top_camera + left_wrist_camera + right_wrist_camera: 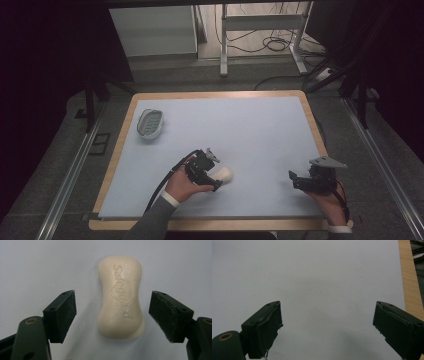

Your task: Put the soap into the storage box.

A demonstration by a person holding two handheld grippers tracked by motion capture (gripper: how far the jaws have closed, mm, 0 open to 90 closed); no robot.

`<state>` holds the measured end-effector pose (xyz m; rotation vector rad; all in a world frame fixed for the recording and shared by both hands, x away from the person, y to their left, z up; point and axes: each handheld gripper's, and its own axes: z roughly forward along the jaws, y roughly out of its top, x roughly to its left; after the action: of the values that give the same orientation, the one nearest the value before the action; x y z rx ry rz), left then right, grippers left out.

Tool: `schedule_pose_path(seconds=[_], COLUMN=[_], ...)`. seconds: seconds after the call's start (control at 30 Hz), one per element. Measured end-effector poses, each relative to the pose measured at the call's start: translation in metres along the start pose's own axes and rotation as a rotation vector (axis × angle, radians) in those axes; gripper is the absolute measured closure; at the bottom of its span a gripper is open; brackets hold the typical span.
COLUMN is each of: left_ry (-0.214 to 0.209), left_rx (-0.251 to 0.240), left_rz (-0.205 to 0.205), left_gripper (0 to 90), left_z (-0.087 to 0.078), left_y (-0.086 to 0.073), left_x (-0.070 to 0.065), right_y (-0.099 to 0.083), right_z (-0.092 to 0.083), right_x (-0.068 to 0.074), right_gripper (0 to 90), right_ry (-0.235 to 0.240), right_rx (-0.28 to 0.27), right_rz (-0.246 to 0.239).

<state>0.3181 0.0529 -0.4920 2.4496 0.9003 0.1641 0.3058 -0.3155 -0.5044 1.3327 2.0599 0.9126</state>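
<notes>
A cream bar of soap [121,298] stamped with a brand name lies flat on the pale blue mat. My left gripper [112,315] is open, one jaw on each side of the bar, with a gap on both sides. From above, the soap [225,174] pokes out to the right of the left gripper [214,175], near the mat's front middle. A white soap dish [150,123] with a ribbed grey inside sits at the mat's far left. My right gripper [296,181] hovers open at the front right, and between its jaws [327,327] there is only bare mat.
The pale blue mat [250,130] covers a wood-rimmed table [215,94]. The table's wooden edge [409,285] runs along the right in the right gripper view. Beyond the table are a metal frame [260,25] and loose cables on the floor.
</notes>
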Motion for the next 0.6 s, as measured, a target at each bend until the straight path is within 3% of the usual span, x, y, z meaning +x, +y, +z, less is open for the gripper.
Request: schedule_pose_path(seconds=[0.27,0.6], left_ry=[-0.03,-0.032], left_rx=[0.045,0.094], left_rz=[0.001,0.012], left_gripper=[24.5,30.7], left_z=[0.011,0.021], left_y=[0.007,0.01], left_x=[0.002,0.001], right_y=[0.0,-0.001], right_z=[0.0,0.0], right_x=[0.0,-0.001], right_gripper=[8.3,8.3], right_ry=[-0.002,-0.004], right_rx=[0.003,0.003], right_rz=[0.002,0.002])
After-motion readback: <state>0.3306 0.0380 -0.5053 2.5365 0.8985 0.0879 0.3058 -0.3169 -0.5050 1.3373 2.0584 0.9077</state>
